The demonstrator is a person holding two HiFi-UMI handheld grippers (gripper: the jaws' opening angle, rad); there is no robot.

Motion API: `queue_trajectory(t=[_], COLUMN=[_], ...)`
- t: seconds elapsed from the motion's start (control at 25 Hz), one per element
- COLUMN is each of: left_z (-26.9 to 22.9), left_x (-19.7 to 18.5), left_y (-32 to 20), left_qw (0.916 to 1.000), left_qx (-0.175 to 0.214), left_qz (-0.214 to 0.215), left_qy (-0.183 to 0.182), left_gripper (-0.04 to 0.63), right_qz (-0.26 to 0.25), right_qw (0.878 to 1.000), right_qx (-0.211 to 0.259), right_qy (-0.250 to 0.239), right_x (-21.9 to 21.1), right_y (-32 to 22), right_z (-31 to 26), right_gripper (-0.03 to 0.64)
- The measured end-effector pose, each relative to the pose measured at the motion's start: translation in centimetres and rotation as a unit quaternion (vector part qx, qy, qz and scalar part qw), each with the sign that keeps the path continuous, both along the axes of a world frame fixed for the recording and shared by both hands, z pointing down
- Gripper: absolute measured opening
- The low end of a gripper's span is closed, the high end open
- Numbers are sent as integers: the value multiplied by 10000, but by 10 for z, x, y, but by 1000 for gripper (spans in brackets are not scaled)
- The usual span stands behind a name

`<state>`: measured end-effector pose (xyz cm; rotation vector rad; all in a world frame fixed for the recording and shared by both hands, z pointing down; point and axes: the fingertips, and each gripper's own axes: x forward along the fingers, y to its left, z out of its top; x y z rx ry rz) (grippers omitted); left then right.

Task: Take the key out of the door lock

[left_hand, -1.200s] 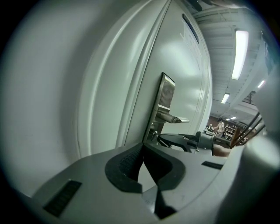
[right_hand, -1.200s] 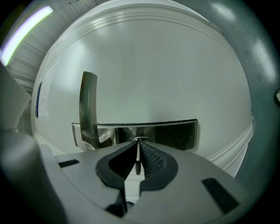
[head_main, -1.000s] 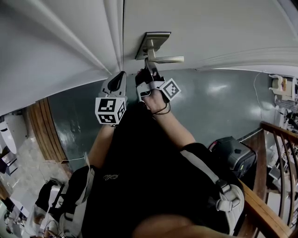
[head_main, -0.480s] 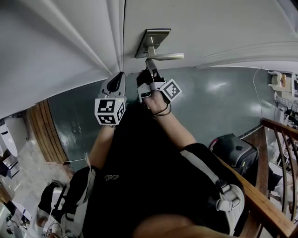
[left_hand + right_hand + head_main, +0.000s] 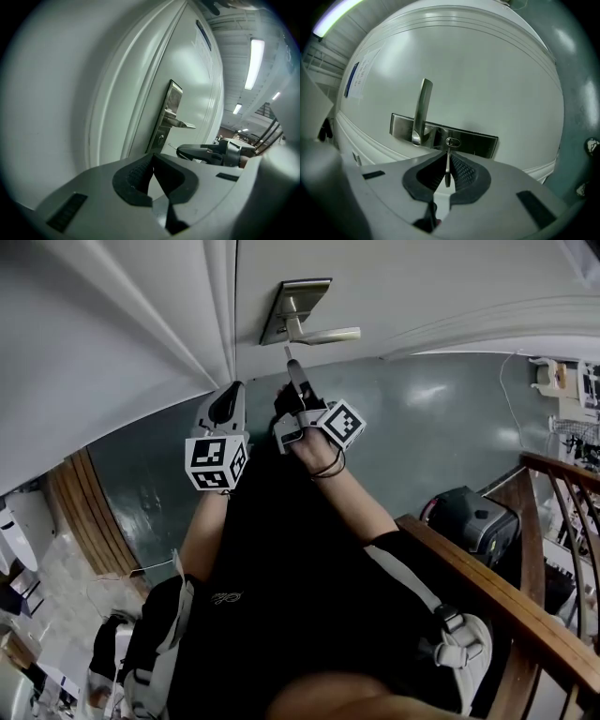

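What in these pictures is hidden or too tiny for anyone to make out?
- Silver key: its head and teeth. The right gripper view shows it edge-on, and black pads of the right gripper cover the rest.
- Print on the blue-edged paper notice on the white door: too small and warped in both gripper views.
- Grey-green floor beneath the person: head view, blocked by the black-clad body.

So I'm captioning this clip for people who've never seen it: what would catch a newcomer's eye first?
First, the thin key pinched edge-on in the right gripper, seemingly just clear of the keyhole in the steel lock plate under the door handle. Next, the big white door fills the top of the head view, with the left gripper shut and empty alongside.
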<state>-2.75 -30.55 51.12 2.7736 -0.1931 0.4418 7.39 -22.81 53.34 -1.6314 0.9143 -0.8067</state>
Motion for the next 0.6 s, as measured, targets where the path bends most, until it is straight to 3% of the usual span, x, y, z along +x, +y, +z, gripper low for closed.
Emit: queue_trajectory(t=[0.28,0.48,0.6], left_z=[17,16,18], left_x=[5,14,17], left_y=[19,41,59], left_qw=[9997,9998,9998], left_qx=[-88,-7,7], left_qz=[197,70,-14], left_qy=[-142,-164,-221], left_gripper=[25,24,25], right_qz=[-169,-682,-997], right_qw=[9988,9947,9872], right_qx=[-437,-571,-897], right_qy=[163,519,859], right_x=[-15,-20,-21], right_y=[31,44,56], right_z=[5,2,6], right_gripper=[31,31,31])
